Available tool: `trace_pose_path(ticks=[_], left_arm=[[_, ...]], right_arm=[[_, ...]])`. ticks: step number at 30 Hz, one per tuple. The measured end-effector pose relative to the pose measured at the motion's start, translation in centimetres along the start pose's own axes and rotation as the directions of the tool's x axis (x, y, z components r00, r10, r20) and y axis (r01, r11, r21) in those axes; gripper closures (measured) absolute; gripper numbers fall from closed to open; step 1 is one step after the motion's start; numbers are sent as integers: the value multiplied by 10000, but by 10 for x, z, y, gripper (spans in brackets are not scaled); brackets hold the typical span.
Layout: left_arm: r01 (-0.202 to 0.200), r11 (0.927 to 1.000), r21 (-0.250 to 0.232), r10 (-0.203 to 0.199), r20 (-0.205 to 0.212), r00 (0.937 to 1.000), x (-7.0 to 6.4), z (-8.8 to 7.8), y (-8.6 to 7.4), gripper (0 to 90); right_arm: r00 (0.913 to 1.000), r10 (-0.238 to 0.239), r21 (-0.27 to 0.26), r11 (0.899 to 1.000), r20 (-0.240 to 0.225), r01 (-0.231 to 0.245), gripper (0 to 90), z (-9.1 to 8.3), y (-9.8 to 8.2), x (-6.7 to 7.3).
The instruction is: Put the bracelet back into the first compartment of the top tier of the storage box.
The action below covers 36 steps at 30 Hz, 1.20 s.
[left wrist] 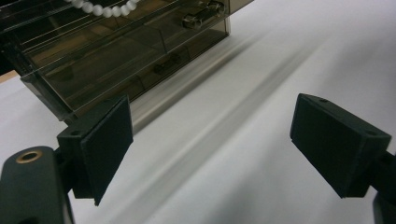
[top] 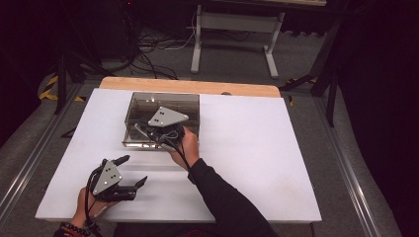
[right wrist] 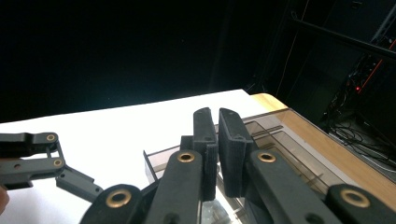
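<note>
floor: grey carpet (top: 237, 59) | cables (top: 148, 49) tangled at back | white-legged table frame (top: 232, 29) beyond | surroundings dark — perhaps black curtains (top: 380, 98) | hazard tape (top: 49, 86) — left

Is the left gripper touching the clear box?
Apart. In the high view, bare white tabletop separates the left gripper from the clear box.

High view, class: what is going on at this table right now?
A person works with a gripper in each hand at a white table. The right gripper, its jaws shut with nothing visible between them, is over the near edge of a smoky clear compartment box. The left gripper rests apart near the table's front corner, jaws open and empty. A string of white beads lies on the box.
</note>
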<state>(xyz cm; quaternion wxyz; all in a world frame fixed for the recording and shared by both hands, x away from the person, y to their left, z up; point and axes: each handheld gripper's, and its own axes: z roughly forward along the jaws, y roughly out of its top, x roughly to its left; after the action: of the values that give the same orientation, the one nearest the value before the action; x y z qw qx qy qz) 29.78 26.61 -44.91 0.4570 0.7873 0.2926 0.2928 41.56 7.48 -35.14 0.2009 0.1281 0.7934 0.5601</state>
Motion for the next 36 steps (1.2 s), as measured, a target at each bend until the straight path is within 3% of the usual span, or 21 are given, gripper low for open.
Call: trace_pose_path(ticks=[8, 19, 36], left_arm=[[24, 10000, -12, -24, 13, 10000, 0, -1, 0, 142], [54, 9999, -107, -53, 76, 10000, 1, -1, 0, 143], [27, 10000, -56, -27, -87, 10000, 1, -1, 1, 162]], right_arm=[[9998, 11, 233, 9997, -203, -6, 866, 15, -1, 10], [9996, 218, 682, 9975, -182, -205, 861, 26, -10, 13], [9960, 576, 1512, 9862, 678, -673, 847, 32, -25, 2]])
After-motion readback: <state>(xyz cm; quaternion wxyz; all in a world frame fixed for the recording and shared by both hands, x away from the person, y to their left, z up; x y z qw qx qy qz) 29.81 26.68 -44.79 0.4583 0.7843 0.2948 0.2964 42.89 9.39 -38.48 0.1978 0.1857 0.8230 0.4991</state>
